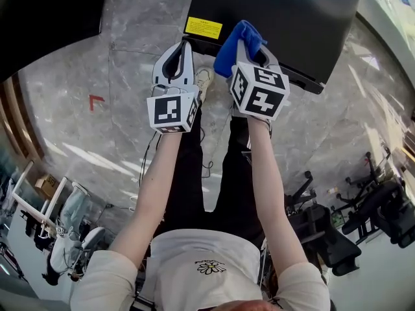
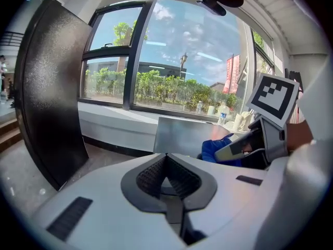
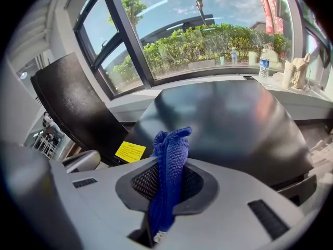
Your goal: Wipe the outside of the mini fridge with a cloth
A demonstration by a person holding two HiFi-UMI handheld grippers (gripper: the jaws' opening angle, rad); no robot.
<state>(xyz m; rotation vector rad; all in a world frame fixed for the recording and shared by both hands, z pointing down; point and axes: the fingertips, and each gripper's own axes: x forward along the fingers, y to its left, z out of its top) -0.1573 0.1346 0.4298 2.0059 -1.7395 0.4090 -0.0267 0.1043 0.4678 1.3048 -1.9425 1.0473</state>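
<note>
My right gripper (image 1: 253,47) pinches the blue cloth (image 1: 235,44) at the black fridge's (image 1: 279,11) near edge, twelve o'clock. Left gripper (image 1: 180,52), eleven o'clock, jaws pressed together, empty.

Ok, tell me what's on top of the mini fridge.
Only a yellow label near one corner of the mini fridge; the blue cloth and right gripper hide part.

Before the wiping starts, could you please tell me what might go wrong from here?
The right tongs pinch the blue cloth into a narrow bunch with only a short tuft past their tips, so hard plastic might scrape the black mini fridge. The yellow label near its edge could catch and lift under a wipe. The left tongs, shut and empty, sit close beside the right and might bump them.
</note>
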